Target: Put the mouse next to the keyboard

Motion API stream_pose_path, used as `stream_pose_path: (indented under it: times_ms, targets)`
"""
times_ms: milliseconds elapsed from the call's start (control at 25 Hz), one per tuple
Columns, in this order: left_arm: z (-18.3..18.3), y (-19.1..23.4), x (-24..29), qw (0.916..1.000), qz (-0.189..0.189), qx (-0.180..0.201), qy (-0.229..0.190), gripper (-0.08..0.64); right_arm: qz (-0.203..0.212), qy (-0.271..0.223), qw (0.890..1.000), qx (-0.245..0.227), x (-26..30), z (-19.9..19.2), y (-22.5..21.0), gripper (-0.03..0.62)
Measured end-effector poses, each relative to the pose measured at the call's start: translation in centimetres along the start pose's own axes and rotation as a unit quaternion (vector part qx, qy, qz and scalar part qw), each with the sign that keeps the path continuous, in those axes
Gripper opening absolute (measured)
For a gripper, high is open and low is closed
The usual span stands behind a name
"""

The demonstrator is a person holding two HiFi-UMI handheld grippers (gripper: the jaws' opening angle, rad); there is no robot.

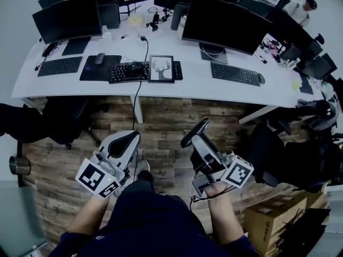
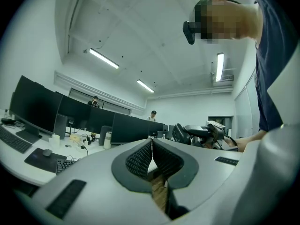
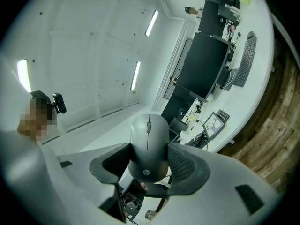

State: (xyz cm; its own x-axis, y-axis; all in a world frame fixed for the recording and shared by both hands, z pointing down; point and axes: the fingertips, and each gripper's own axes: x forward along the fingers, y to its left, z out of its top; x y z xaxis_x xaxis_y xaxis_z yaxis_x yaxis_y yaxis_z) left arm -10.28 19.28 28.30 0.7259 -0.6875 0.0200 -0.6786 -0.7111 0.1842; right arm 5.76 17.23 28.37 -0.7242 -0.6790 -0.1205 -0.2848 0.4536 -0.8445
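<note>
A grey mouse [image 3: 148, 146] sits between the pads of my right gripper [image 3: 149, 159], which is shut on it, wheel end pointing away. In the head view that gripper [image 1: 196, 133] hangs over the wooden floor, well short of the white desk [image 1: 187, 84]. My left gripper [image 1: 130, 138] is level with it on the left. Its jaws [image 2: 151, 154] are shut, pads touching, with nothing between them. Three black keyboards lie on the desk: left [image 1: 60, 66], middle [image 1: 127, 72] and right [image 1: 235, 74].
A framed deer picture [image 1: 161, 68] leans on the middle keyboard. Another mouse [image 1: 99, 58] rests on a black mat, and one more [image 1: 261, 78] beside the right keyboard. Monitors [image 1: 225, 23] line the back. Office chairs [image 1: 59, 119] stand left and right, cardboard boxes [image 1: 273, 218] lower right.
</note>
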Motion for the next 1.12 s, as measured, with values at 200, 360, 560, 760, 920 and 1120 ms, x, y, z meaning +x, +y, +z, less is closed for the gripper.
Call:
stream_pose_path:
  times_ms: [200,360,560,760,920,1120]
  targets:
    - [0.3,2.6,0.8,1.0,-0.002,-0.003,0.001,0.033,-0.005,-0.001,1.0,0.001,2.4,0.5,-0.8,0.259]
    - [0.5,4.4,1.4,1.0,-0.007,-0.006,0.004,0.032,-0.008,-0.005,1.0,0.002,4.1,0.9,-1.4,0.259]
    - [0.8,6.6,2.5,0.9999,-0.015,-0.006,0.006,0.032,-0.015,-0.009,1.0,-0.001,6.1,1.6,-2.3,0.259]
    - [1.2,8.9,3.7,0.9997,-0.024,-0.006,0.007,0.032,-0.022,-0.015,1.0,-0.001,8.2,2.4,-3.3,0.259]
    - [1.6,10.5,4.3,0.9995,-0.03,-0.004,0.007,0.032,-0.024,-0.017,1.0,-0.002,9.8,2.6,-3.7,0.259]
    - [2.1,12.2,5.0,0.9994,-0.034,-0.003,0.006,0.032,-0.027,-0.021,0.999,-0.005,11.4,3.1,-4.1,0.259]
